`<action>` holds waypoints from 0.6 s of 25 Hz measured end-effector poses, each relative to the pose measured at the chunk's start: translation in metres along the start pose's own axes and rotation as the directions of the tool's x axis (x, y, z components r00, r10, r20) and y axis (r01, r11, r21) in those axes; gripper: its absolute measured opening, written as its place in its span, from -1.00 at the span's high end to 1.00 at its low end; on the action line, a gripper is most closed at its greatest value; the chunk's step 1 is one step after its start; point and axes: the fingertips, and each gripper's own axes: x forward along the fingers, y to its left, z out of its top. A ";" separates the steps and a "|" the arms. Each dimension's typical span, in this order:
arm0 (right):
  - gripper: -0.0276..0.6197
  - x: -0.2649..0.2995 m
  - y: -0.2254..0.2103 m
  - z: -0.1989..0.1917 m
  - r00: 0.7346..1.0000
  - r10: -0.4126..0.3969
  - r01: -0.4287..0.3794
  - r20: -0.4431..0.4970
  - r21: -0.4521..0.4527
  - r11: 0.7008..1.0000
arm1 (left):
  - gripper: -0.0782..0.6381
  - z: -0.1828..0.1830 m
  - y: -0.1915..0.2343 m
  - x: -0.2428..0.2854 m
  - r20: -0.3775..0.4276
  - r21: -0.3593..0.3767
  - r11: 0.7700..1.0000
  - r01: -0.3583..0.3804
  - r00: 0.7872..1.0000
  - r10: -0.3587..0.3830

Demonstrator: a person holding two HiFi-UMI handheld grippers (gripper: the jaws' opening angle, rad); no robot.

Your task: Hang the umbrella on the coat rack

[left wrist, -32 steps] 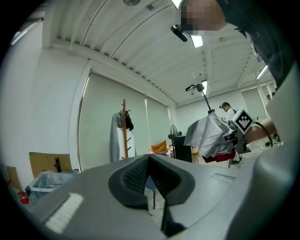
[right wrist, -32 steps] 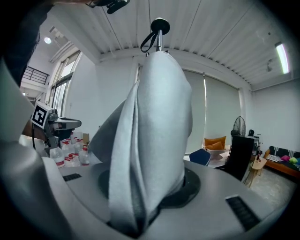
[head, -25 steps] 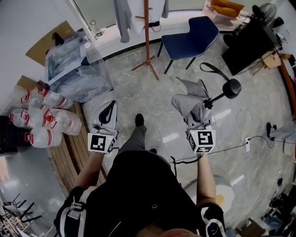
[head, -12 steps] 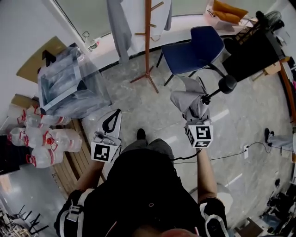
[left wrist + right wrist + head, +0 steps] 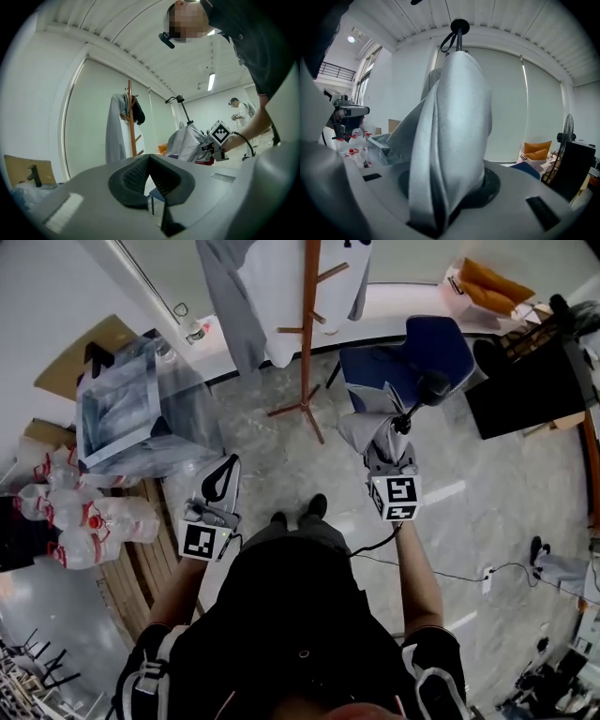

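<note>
One umbrella (image 5: pixel 373 432), clamped in the right tongs (image 5: pixel 386 463), points handle-first toward one o'clock. The left tongs (image 5: pixel 223 479) are closed together, empty.

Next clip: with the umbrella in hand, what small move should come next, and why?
Probably bring the right gripper, clamped on the folded grey fabric umbrella, forward and left toward the brown wooden coat rack. The rack stands apart from the umbrella, and the umbrella's black handle is not yet at any peg.

Left claw (image 5: pixel 228 467) closed, right claw (image 5: pixel 381 459) clamped.
</note>
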 end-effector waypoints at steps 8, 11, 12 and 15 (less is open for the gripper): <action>0.55 0.076 -0.017 -0.019 0.998 0.061 -0.061 -0.031 -0.011 0.998 | 0.78 -0.025 0.021 0.032 -0.044 -0.017 0.998 -0.066 0.997 0.065; 0.55 0.098 -0.015 -0.025 0.997 0.059 -0.060 -0.039 -0.019 0.998 | 0.78 -0.028 0.028 0.042 -0.035 -0.045 0.997 -0.056 0.998 0.054; 0.55 0.104 -0.014 -0.028 0.997 0.058 -0.059 -0.044 -0.019 0.998 | 0.78 -0.030 0.029 0.045 -0.037 -0.049 0.998 -0.044 0.998 0.042; 0.55 0.123 -0.014 -0.040 0.996 0.055 -0.056 -0.066 -0.017 0.998 | 0.78 -0.038 0.028 0.056 -0.047 -0.062 0.998 0.005 0.999 -0.008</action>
